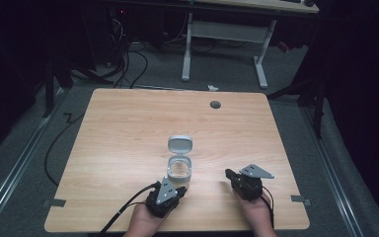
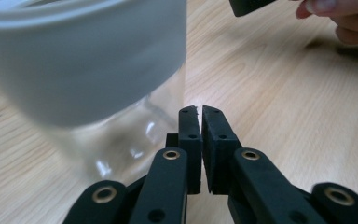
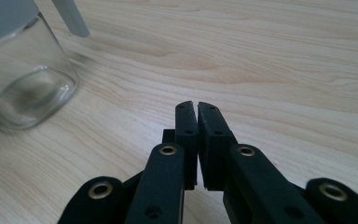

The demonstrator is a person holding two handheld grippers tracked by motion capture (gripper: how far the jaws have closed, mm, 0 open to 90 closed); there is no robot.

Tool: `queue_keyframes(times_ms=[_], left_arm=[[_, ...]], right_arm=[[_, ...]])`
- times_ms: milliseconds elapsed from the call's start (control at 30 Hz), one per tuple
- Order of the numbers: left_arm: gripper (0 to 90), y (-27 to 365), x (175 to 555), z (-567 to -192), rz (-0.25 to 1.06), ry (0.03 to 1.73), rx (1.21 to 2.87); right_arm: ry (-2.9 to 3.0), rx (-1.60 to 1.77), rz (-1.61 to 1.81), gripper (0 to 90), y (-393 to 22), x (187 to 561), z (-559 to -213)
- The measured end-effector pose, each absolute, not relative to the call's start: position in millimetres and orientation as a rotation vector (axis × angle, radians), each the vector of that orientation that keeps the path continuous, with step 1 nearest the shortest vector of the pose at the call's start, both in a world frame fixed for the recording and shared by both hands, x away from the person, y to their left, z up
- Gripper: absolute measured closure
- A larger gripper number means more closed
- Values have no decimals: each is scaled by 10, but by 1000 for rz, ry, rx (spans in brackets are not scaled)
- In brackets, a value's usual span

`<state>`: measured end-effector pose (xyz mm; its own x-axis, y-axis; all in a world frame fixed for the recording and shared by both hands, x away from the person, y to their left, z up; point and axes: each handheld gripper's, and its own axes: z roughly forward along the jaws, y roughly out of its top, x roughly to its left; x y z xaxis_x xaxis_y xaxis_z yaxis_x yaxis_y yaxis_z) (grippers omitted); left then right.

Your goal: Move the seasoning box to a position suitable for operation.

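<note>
High view: glass jar (image 1: pixel 179 170) stands just beside the left tool (image 1: pixel 181 189); both tools pressed together, empty.

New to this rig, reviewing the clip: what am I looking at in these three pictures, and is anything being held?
No robot arm here. A person holds a hand-held two-jaw claw in each hand at a wooden table. The high view looks down from above the person's side: the left claw sits right by a clear glass jar, the right claw is off to the jar's right. The other two pictures come from cameras riding on each claw, looking along its black jaws.

On the table stands the jar, with a grey collar and its flip lid open; it looks empty.

Nothing is held. In both gripper views the left claw and right claw have jaws shut with nothing between them. The left one is close beside the jar; whether they touch I cannot tell.
</note>
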<state>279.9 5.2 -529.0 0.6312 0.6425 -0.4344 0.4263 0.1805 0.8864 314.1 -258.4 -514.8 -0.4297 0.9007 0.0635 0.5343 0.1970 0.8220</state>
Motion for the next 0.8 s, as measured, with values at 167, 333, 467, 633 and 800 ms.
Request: queue_keyframes(times_ms=[167,333,467,633,800], left_arm=[[824,251,2776,-5306,181,998,1402],[826,329,2825,-5306,172,1029,1384],[833,347,2835,-5328,205,1030,1398],[839,376,2849,-5323,209,1043,1381],[839,360,2858,-5325,196,1042,1379]], right_arm=[[2060,1315,1135,900,-2476,3240,-5123],[2078,1286,1153,900,-2297,3387,-5041],[2083,1270,1166,900,-2212,3458,-4985],[2091,1252,1188,900,-2095,3576,-4923],[2091,1232,1203,899,-2009,3646,-4883]])
